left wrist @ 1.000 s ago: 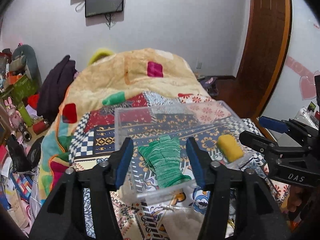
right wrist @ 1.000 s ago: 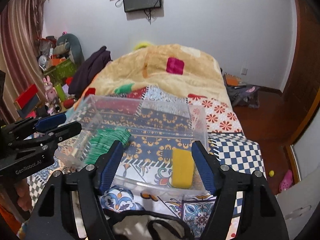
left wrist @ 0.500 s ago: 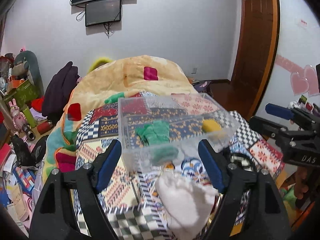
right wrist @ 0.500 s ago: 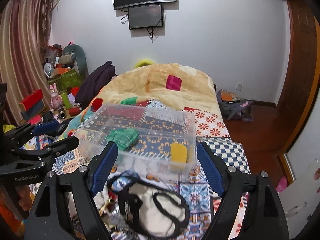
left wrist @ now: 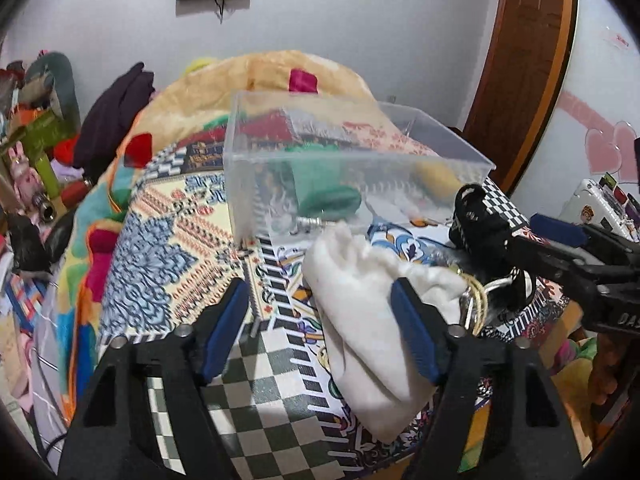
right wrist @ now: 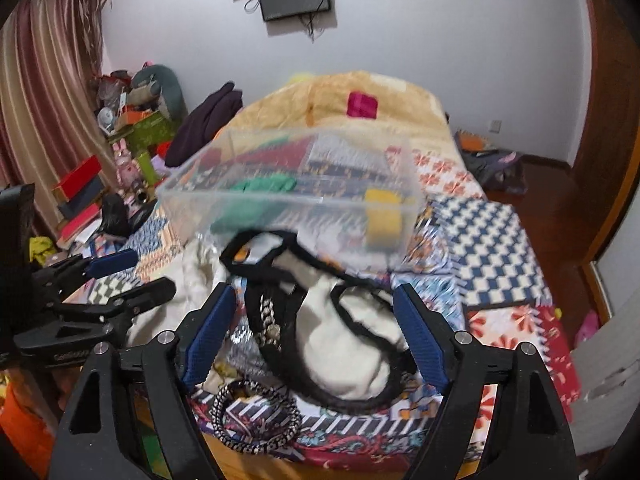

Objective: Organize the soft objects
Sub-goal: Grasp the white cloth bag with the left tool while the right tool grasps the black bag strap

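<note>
A clear plastic bin (left wrist: 256, 200) (right wrist: 224, 196) sits on the patterned bedspread. It holds green gloves (left wrist: 324, 192) (right wrist: 260, 188) and a yellow sponge (right wrist: 383, 216) (left wrist: 434, 176). A white cloth pouch (left wrist: 368, 312) lies in front of the bin, partly between the fingers of my open left gripper (left wrist: 320, 332). A white bag with black straps (right wrist: 340, 332) lies under my open right gripper (right wrist: 312, 336). A black-and-white braided cord (right wrist: 256, 420) lies at the bed's near edge. Each gripper shows in the other's view: the right (left wrist: 560, 248), the left (right wrist: 108, 276).
The patchwork bedspread (left wrist: 168, 240) (right wrist: 488, 232) covers the bed, with a folded tan blanket (right wrist: 340, 100) behind the bin. Clutter, boxes and a dark garment (right wrist: 208, 120) stand along the left wall. A wooden door (left wrist: 520, 60) is at the right.
Both grippers have pulled back from the bin toward the bed's near edge and dipped down. The white pouch and the strapped bag now lie between the fingers. Both stay open.
</note>
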Available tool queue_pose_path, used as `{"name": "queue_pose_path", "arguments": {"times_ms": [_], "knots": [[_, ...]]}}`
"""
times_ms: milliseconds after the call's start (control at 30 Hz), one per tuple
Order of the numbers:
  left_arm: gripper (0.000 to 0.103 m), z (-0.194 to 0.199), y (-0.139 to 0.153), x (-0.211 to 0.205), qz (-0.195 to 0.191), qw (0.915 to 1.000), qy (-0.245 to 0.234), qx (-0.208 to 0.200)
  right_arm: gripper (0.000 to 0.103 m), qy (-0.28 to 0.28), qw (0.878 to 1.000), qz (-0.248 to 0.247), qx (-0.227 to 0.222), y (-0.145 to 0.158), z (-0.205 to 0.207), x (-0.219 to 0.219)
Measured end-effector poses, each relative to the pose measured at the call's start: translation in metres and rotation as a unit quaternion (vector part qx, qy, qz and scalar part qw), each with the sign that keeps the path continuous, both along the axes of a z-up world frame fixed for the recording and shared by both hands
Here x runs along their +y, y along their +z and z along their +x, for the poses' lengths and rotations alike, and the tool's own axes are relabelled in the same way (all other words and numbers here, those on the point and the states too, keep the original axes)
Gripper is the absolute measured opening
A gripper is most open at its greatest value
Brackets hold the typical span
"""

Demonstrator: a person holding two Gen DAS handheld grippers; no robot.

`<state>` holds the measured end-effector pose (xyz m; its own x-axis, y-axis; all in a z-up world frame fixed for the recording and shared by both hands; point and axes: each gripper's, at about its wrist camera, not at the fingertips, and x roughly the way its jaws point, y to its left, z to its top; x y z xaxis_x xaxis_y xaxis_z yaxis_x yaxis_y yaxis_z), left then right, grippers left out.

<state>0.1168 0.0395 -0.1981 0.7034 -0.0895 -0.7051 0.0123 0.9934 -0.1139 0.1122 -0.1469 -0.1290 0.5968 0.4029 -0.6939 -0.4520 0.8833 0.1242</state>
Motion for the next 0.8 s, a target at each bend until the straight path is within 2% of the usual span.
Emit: {"name": "queue_pose_path", "arguments": {"times_ms": [67,100,200,267,333,533,667,800], "knots": [[0.063,0.001,-0.006,0.001,-0.011,0.9999,-0.005,0.006,0.062,0.008,1.0,0.003,0.014,-0.006,0.001,0.003],[0.06,0.002,-0.008,0.001,-0.016,0.9998,-0.007,0.008,0.06,0.011,1.0,0.006,0.02,-0.009,0.001,0.003],[0.046,0.002,-0.012,0.0,-0.031,0.9993,-0.02,0.011,0.043,0.024,0.999,0.016,0.036,-0.016,0.0,0.004],[0.038,0.002,-0.011,-0.002,-0.04,0.9986,-0.032,0.011,0.025,0.031,0.999,0.019,0.04,-0.017,-0.001,0.006],[0.027,0.002,-0.012,-0.004,-0.047,0.998,-0.041,0.012,0.023,0.033,0.999,0.02,0.038,-0.018,-0.003,0.007],[0.011,-0.004,-0.009,-0.004,-0.048,0.998,-0.043,0.003,0.013,0.03,0.999,0.024,0.021,-0.013,-0.009,0.006],[0.008,-0.011,0.002,0.0,-0.048,0.9981,-0.035,-0.013,0.012,0.023,0.999,0.033,0.005,-0.003,-0.011,0.0],[0.008,-0.023,0.021,0.004,-0.032,0.9981,-0.027,-0.045,0.012,0.014,0.999,0.042,-0.015,0.011,-0.014,-0.006]]}}
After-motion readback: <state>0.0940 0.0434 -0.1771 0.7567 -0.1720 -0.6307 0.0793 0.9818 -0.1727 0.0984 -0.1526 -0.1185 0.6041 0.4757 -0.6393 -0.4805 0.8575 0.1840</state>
